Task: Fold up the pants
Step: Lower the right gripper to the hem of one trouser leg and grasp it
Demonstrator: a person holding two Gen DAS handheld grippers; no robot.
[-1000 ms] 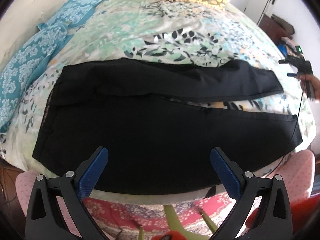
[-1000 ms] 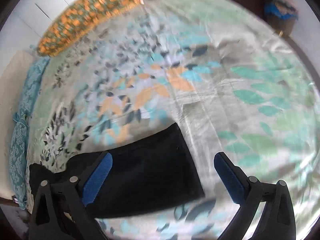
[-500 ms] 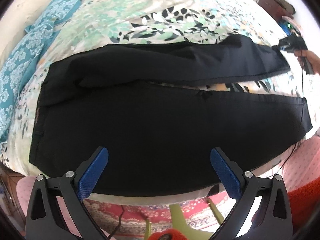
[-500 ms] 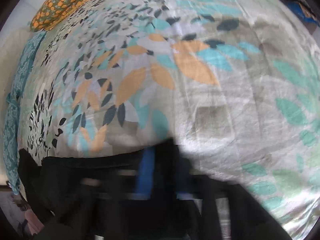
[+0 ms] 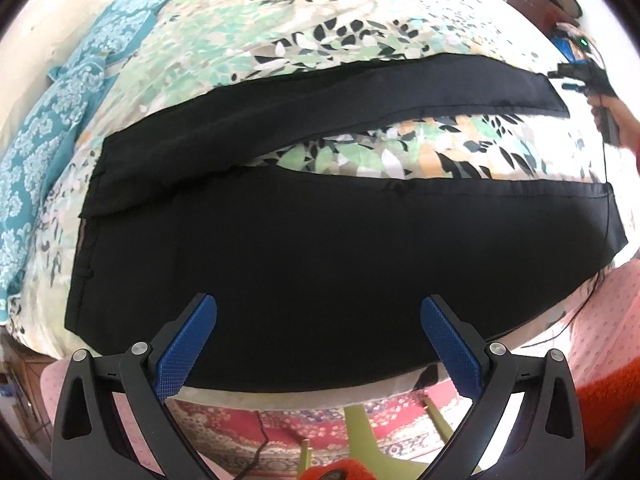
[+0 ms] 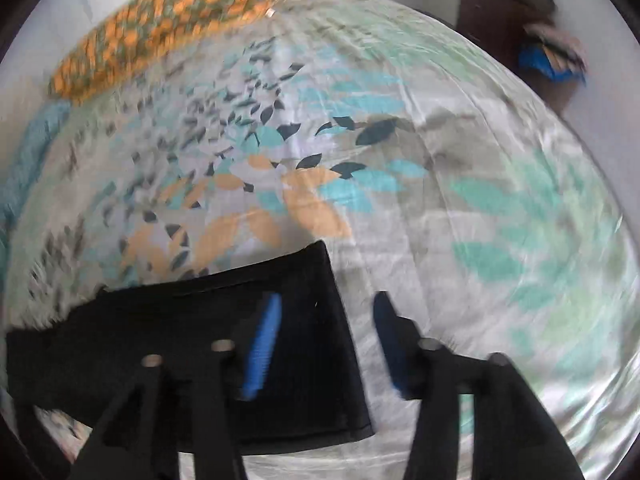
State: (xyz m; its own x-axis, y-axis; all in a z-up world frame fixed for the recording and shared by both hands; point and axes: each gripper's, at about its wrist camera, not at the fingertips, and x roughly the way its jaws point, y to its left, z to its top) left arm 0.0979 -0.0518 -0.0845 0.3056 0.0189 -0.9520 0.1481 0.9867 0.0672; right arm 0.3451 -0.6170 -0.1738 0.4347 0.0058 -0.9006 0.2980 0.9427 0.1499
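Observation:
Black pants (image 5: 320, 248) lie spread across the floral bedsheet (image 5: 360, 32), waist at the left, legs running right. The far leg (image 5: 360, 96) angles away from the near one, with sheet showing between them. My left gripper (image 5: 318, 340) hangs open above the near leg's front edge, nothing between its blue pads. In the right wrist view the far leg's hem (image 6: 240, 340) lies flat on the sheet. My right gripper (image 6: 326, 320) is just above it, jaws opening: the left finger is over the cloth, the right finger past the hem's edge. No cloth is pinched.
Teal patterned pillows (image 5: 52, 120) line the bed's left side, and an orange-and-green pillow (image 6: 160, 40) lies at its head. A dark cabinet (image 6: 512, 40) stands beyond the far right corner. Below the bed's near edge are a red rug (image 5: 280, 420) and green chair legs (image 5: 360, 428).
The right gripper closed at the far leg's hem, then opened again. The far leg's end has swung away from the near leg, widening the gap. The left gripper sank slightly toward the pants.

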